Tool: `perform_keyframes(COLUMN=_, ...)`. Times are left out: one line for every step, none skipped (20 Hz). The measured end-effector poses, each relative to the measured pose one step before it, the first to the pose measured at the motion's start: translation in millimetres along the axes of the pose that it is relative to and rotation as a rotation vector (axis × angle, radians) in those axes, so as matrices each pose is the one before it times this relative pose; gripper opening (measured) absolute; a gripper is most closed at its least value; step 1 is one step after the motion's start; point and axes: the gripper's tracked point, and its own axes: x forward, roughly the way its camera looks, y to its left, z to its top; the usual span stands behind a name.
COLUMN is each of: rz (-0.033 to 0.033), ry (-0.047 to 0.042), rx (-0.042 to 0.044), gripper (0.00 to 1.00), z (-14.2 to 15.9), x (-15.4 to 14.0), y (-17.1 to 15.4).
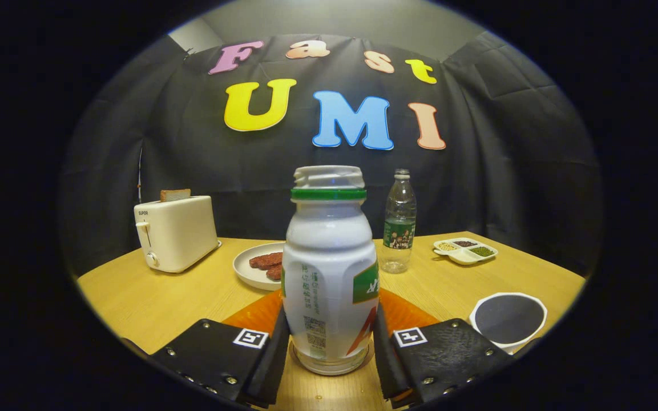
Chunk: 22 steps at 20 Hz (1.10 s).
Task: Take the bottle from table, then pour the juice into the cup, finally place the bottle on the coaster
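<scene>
Gripper fingers flank the bottle, one pad against each side of its lower body, pinching it; the bottle stands upright, cap off, base on or just above the table. Coaster lies just behind the bottle at 12 o'clock; cup sits at 2 o'clock beside the right finger. Beyond: plate at 11, toaster at 10, clear bottle at 1, tray at 2.

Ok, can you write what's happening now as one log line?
gripper: fingers shut on white plastic juice bottle | bottle: upright, standing on table | orange coaster: behind bottle | white cup: right
</scene>
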Motion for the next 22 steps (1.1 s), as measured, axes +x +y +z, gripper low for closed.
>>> perform_keyframes(rz=-0.00445, ry=-0.00754, rx=-0.00303, gripper=0.65, z=0.2, x=-0.11, y=-0.63)
perform_keyframes(rz=-0.00113, ry=-0.0003, rx=-0.00266, gripper=0.68, z=0.89, x=-0.17, y=-0.36)
perform_keyframes(rz=-0.00278, ry=-0.00002, rx=0.00186, gripper=0.69, z=-1.04, x=0.07, y=-0.23)
perform_keyframes(rz=-0.00088, ry=-0.00181, rx=0.0037, gripper=0.69, z=0.66, x=0.01, y=0.18)
perform_keyframes(rz=-0.00053, ry=0.00346, rx=0.00612, gripper=0.72, z=-0.86, x=-0.44, y=-0.6)
perform_keyframes(rz=-0.00309, ry=0.00455, rx=0.00704, gripper=0.72, z=-0.28, x=-0.58, y=-0.21)
perform_keyframes(rz=-0.00293, ry=0.00587, rx=0.00783, gripper=0.72, z=0.16, x=-1.61, y=-0.89)
perform_keyframes(rz=0.0038, ry=0.00058, rx=0.01009, gripper=0.75, z=1.61, x=0.63, y=1.43)
perform_keyframes(rz=0.00001, ry=0.00004, rx=0.00682, gripper=0.89, z=0.9, x=-0.74, y=-0.71)
perform_keyframes(rz=-0.00149, ry=-0.00207, rx=0.00645, gripper=0.92, z=1.9, x=-2.14, y=-1.05)
perform_keyframes(rz=0.00421, ry=-0.0067, rx=0.00778, gripper=0.93, z=3.49, x=-0.73, y=-0.31)
perform_keyframes(rz=0.00338, ry=-0.00923, rx=0.01025, gripper=0.94, z=5.23, x=-2.06, y=-0.15)
perform_keyframes(rz=0.0099, ry=-0.01569, rx=0.01287, gripper=0.93, z=5.64, x=-1.86, y=0.06)
perform_keyframes(rz=0.00671, ry=-0.01903, rx=0.01386, gripper=0.93, z=8.77, x=-2.66, y=0.85)
perform_keyframes(rz=0.00198, ry=-0.02086, rx=0.01342, gripper=0.93, z=8.41, x=-2.86, y=-1.37)
perform_keyframes(rz=0.00298, ry=-0.02048, rx=0.01328, gripper=0.93, z=9.78, x=-3.07, y=-0.48)
perform_keyframes(rz=0.00195, ry=-0.01589, rx=0.01221, gripper=0.93, z=7.96, x=-2.16, y=-0.65)
perform_keyframes(rz=-0.00381, ry=-0.01381, rx=0.00943, gripper=0.93, z=9.13, x=-2.09, y=-1.14)
perform_keyframes(rz=-0.00232, ry=-0.01806, rx=0.00255, gripper=0.93, z=9.72, x=-3.19, y=-1.44)
perform_keyframes(rz=0.00355, ry=-0.02111, rx=0.00005, gripper=0.93, z=11.13, x=-2.89, y=1.06)
perform_keyframes(rz=-0.00278, ry=-0.01842, rx=-0.00217, gripper=0.95, z=10.21, x=-1.97, y=-0.38)
perform_keyframes(rz=0.00256, ry=-0.0182, rx=-0.00152, gripper=0.96, z=10.06, x=-2.59, y=1.11)
